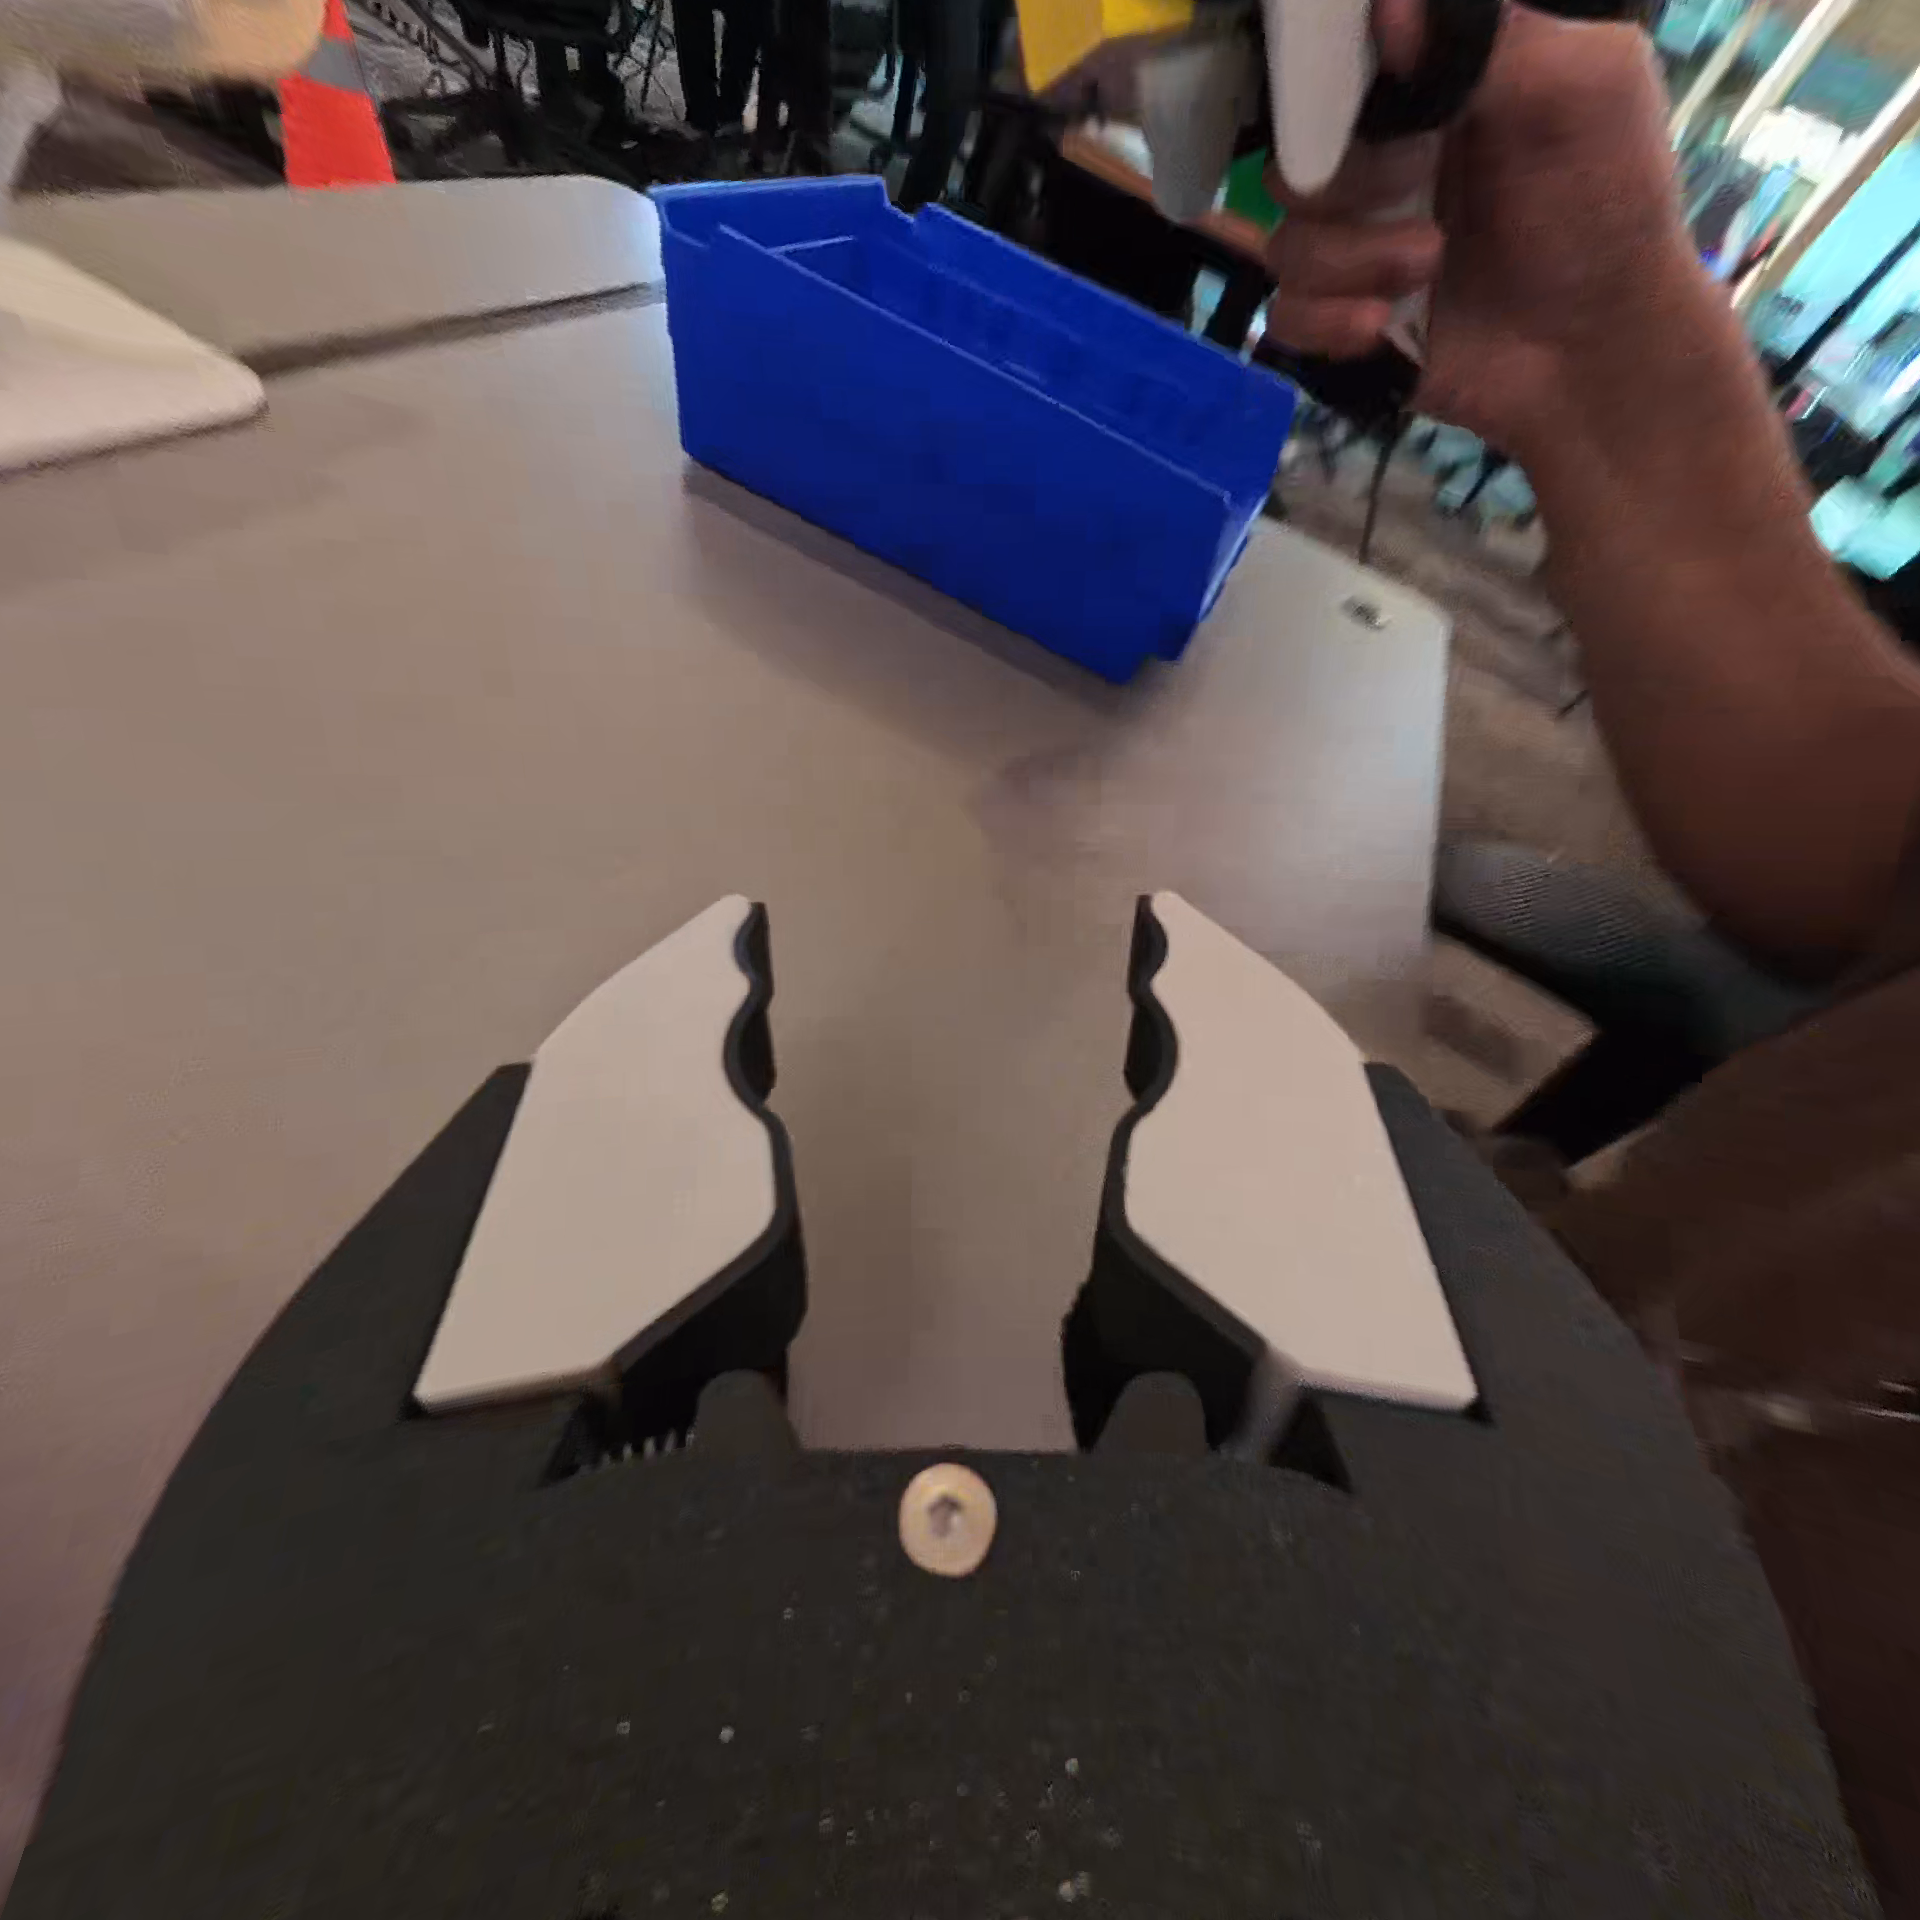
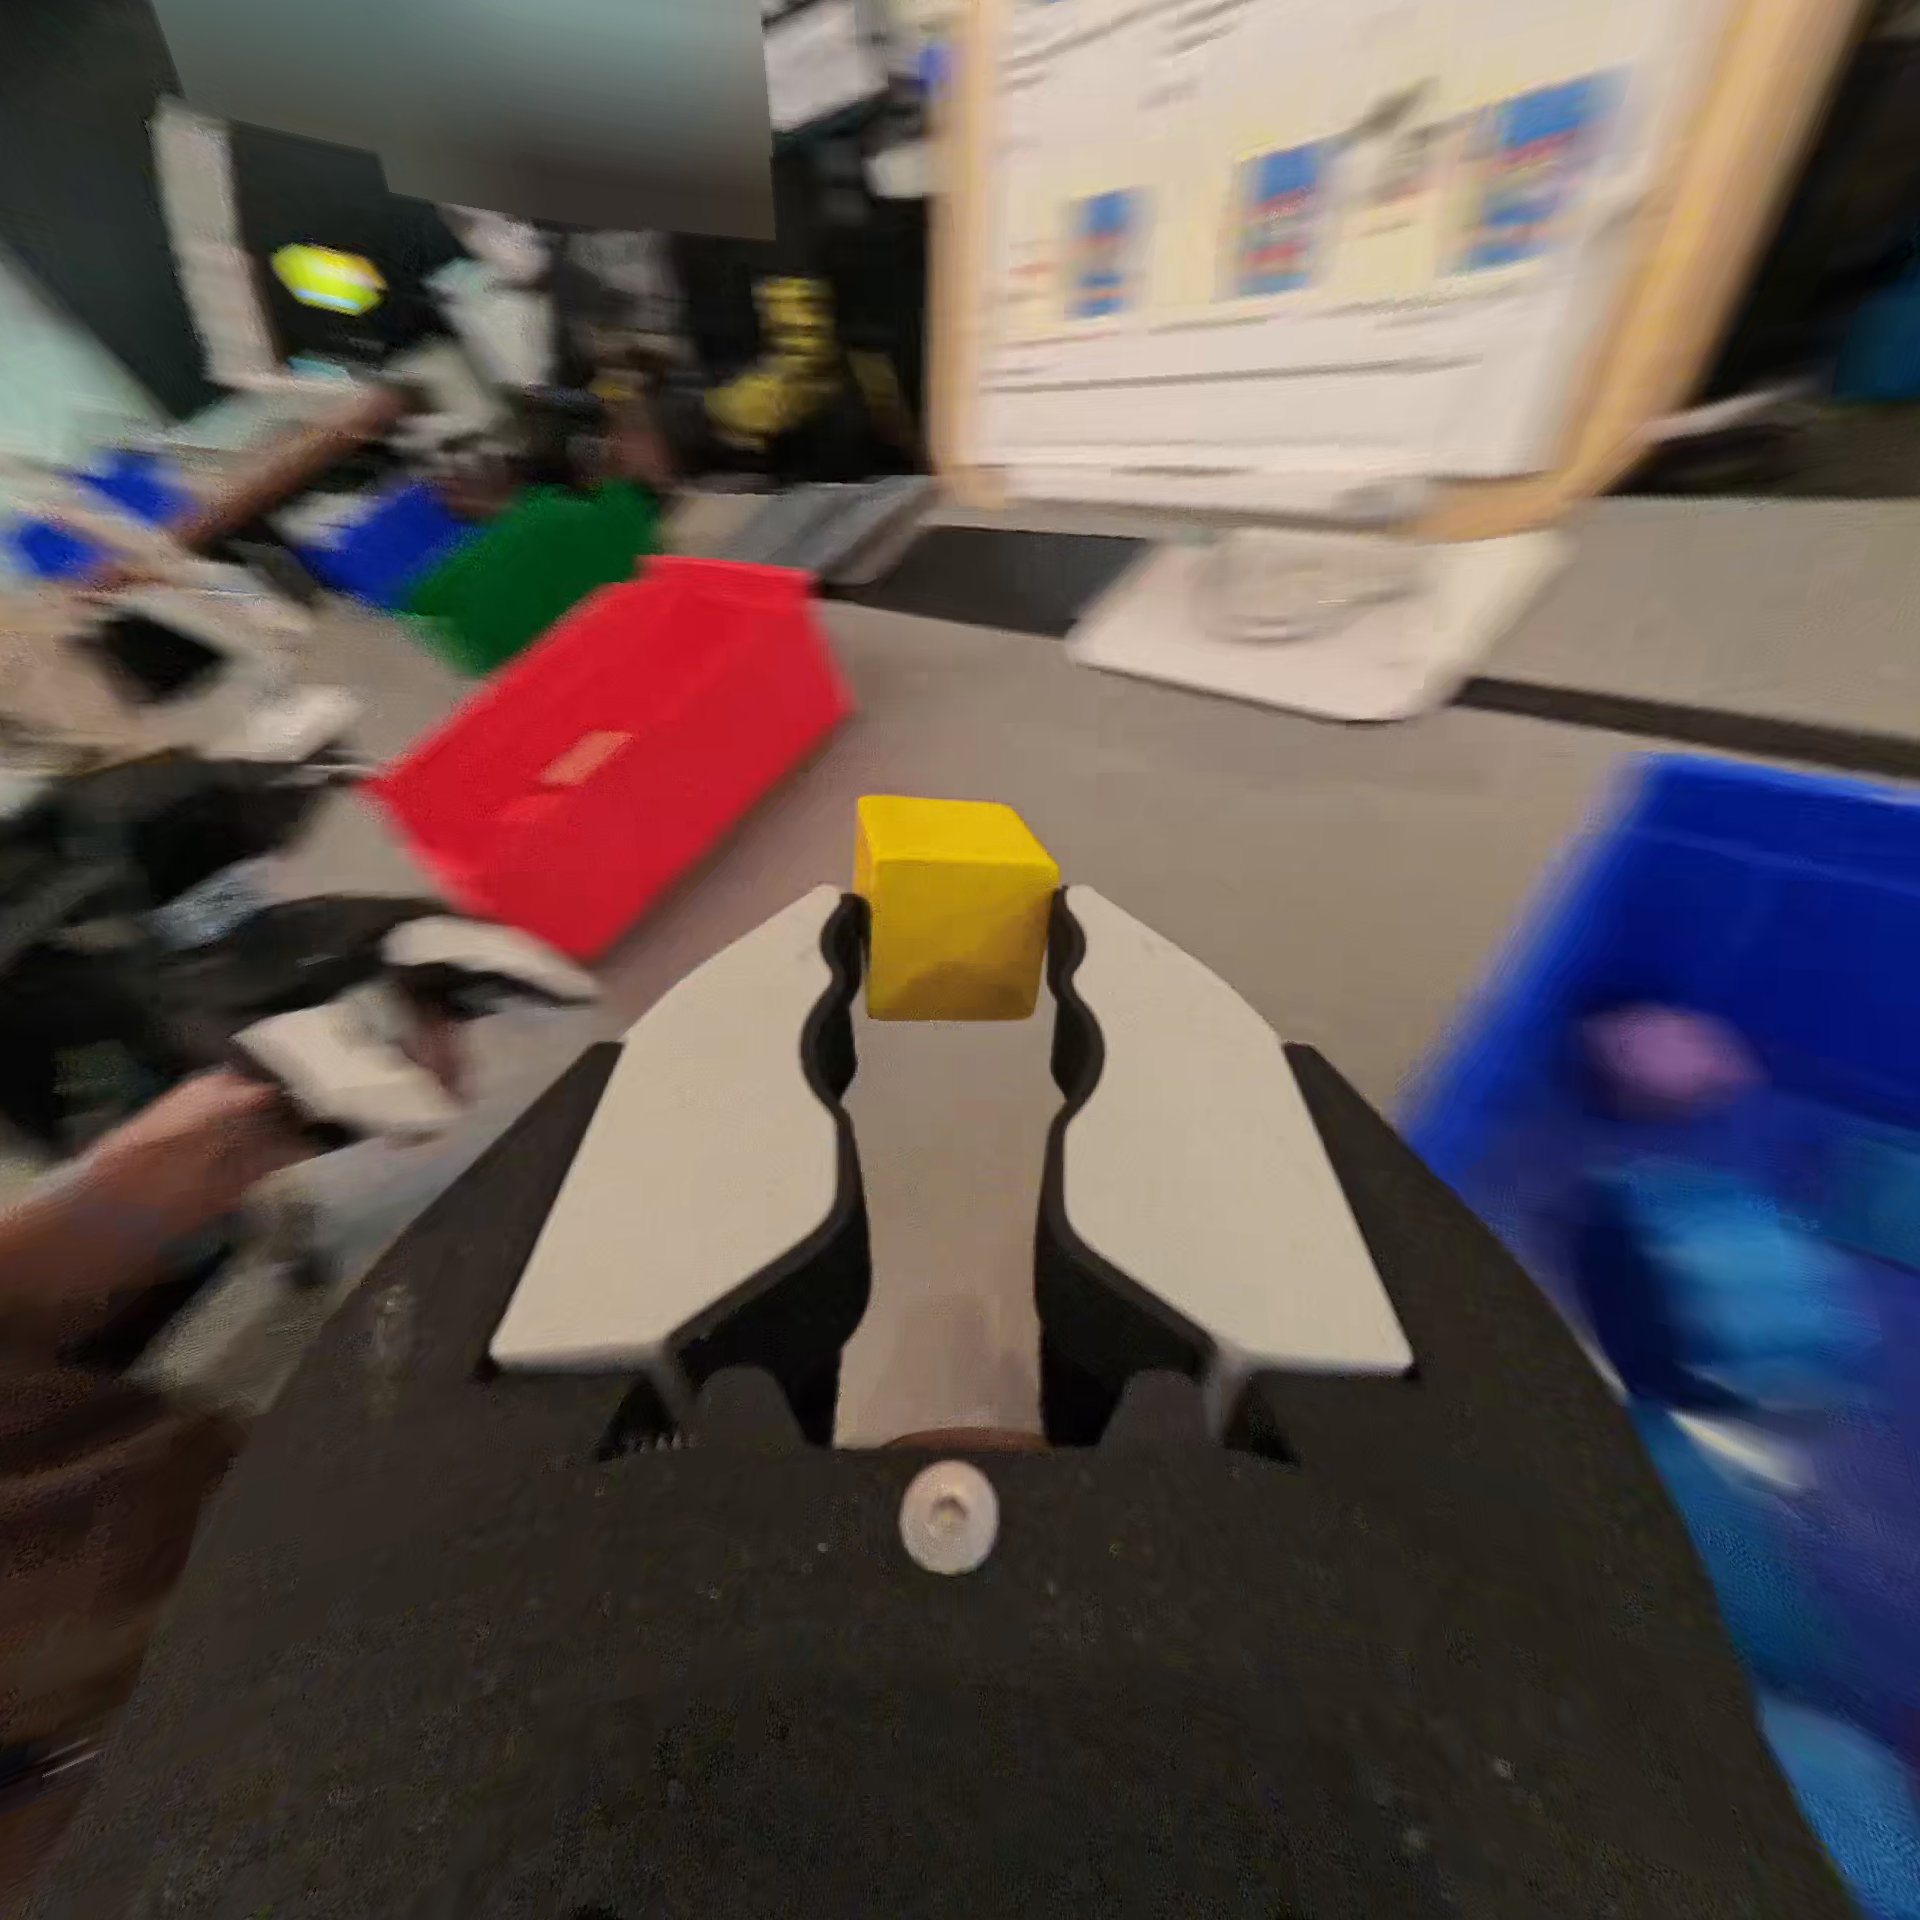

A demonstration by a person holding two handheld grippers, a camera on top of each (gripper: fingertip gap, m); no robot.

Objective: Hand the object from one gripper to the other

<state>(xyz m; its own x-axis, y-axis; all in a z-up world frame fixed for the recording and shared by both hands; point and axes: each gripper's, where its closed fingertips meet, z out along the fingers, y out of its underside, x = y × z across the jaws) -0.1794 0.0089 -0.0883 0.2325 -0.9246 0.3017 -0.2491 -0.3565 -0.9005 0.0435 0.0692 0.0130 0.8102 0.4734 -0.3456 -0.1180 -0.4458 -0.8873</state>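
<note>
In the right wrist view my right gripper (image 2: 956, 914) is shut on a yellow cube (image 2: 951, 909), held between the fingertips above the grey table (image 2: 1195, 831). In the left wrist view my left gripper (image 1: 951, 914) is open and empty, hovering over the grey table (image 1: 416, 727). The hand holding the other gripper's handle (image 1: 1455, 229) shows at the upper right of the left wrist view, above a blue bin (image 1: 966, 436); its fingers are out of frame there. The left gripper shows blurred at the left of the right wrist view (image 2: 395, 997).
A blue bin (image 2: 1714, 1143) with blurred purple and blue objects inside stands close on the right. A red bin (image 2: 623, 758) lies ahead left, with green (image 2: 530, 571) and blue bins behind. A white scale-like device (image 2: 1320, 623) sits at the back. The table edge (image 1: 1434, 727) is on the right.
</note>
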